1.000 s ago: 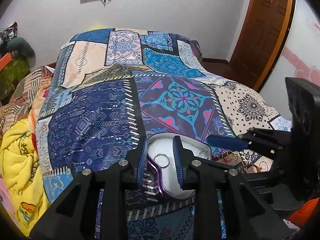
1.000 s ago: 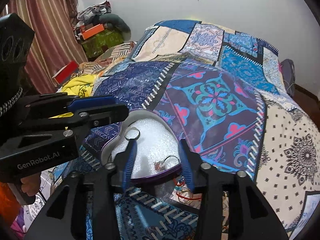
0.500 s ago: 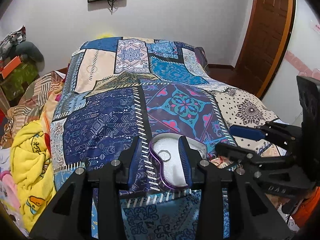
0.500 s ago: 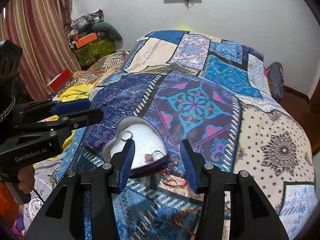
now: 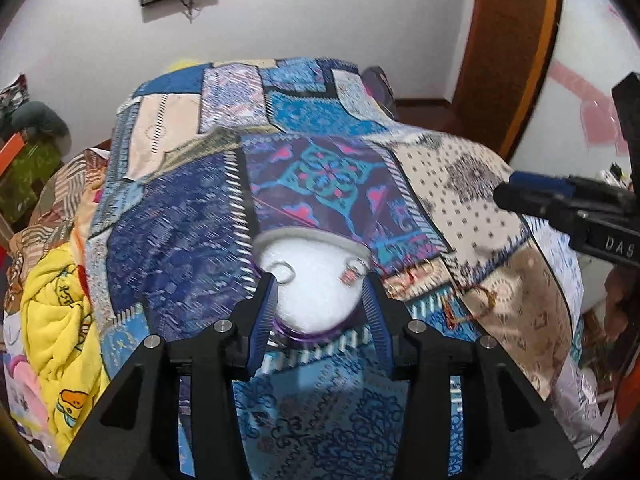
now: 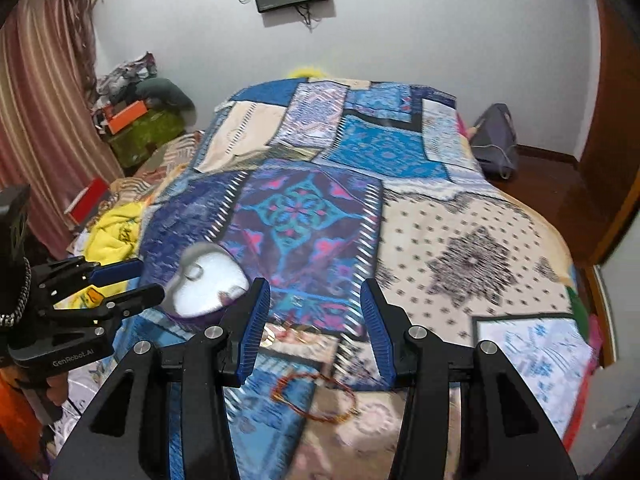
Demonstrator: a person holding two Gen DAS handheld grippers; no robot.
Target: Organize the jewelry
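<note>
on a patchwork bed [image 5: 192, 248], a ring [image 5: 282, 271] and an earring [image 5: 351, 274] lie in the heart-shaped box [image 5: 316, 280] beyond the left gripper [image 5: 320, 312], its empty fingers just opening, while a beaded bracelet [image 6: 316, 396] waits under the right gripper [image 6: 312, 320], parted and empty.

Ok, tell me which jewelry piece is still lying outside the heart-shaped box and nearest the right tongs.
The red beaded bracelet, a thin loop on the blanket just below the right tongs; the rings sit inside the box.
</note>
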